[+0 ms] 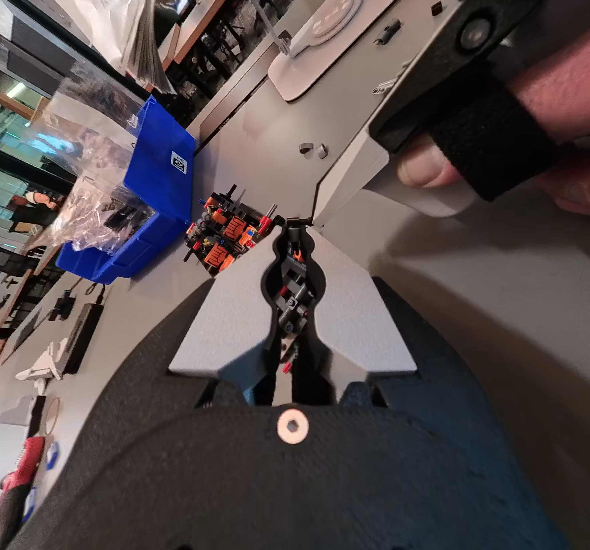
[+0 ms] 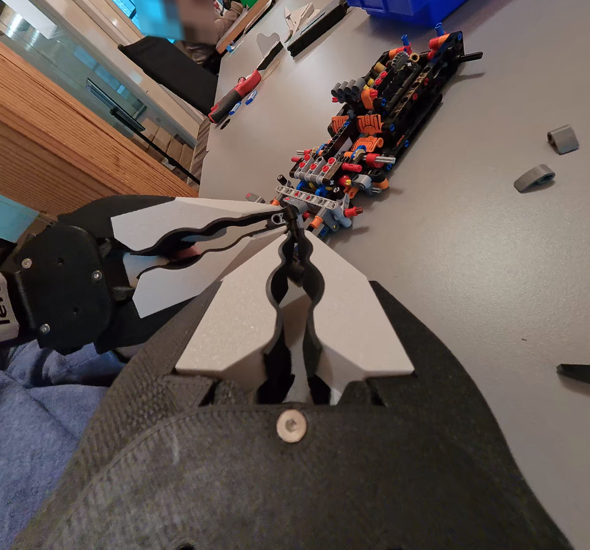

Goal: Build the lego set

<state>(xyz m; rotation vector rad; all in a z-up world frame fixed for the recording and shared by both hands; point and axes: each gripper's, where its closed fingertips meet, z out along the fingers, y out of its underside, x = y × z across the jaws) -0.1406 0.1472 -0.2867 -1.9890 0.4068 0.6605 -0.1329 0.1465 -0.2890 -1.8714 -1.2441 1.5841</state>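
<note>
The Lego chassis (image 2: pixel 386 120), black with orange, red and blue parts, lies on the grey table (image 2: pixel 463 263); it also shows in the left wrist view (image 1: pixel 223 234). A grey beam subassembly (image 2: pixel 314 204) sits at its near end. My left gripper (image 1: pixel 295 226) is shut on an end of that subassembly (image 1: pixel 293 305); in the right wrist view it (image 2: pixel 281 220) reaches in from the left. My right gripper (image 2: pixel 295 234) is shut on a small black piece (image 2: pixel 291 214), which touches the subassembly beside the left tips. In the left wrist view the right gripper (image 1: pixel 314 218) comes down from the upper right.
A blue bin (image 1: pixel 153 190) holding clear plastic bags stands behind the chassis. Two loose grey curved pieces (image 2: pixel 563 139) (image 2: pixel 534 180) lie to its right. A red and black tool (image 2: pixel 236 94) and a black bar (image 2: pixel 316 30) lie further back. A white stand (image 1: pixel 306 65) is at the far end. My left and right fingertips are right by each other.
</note>
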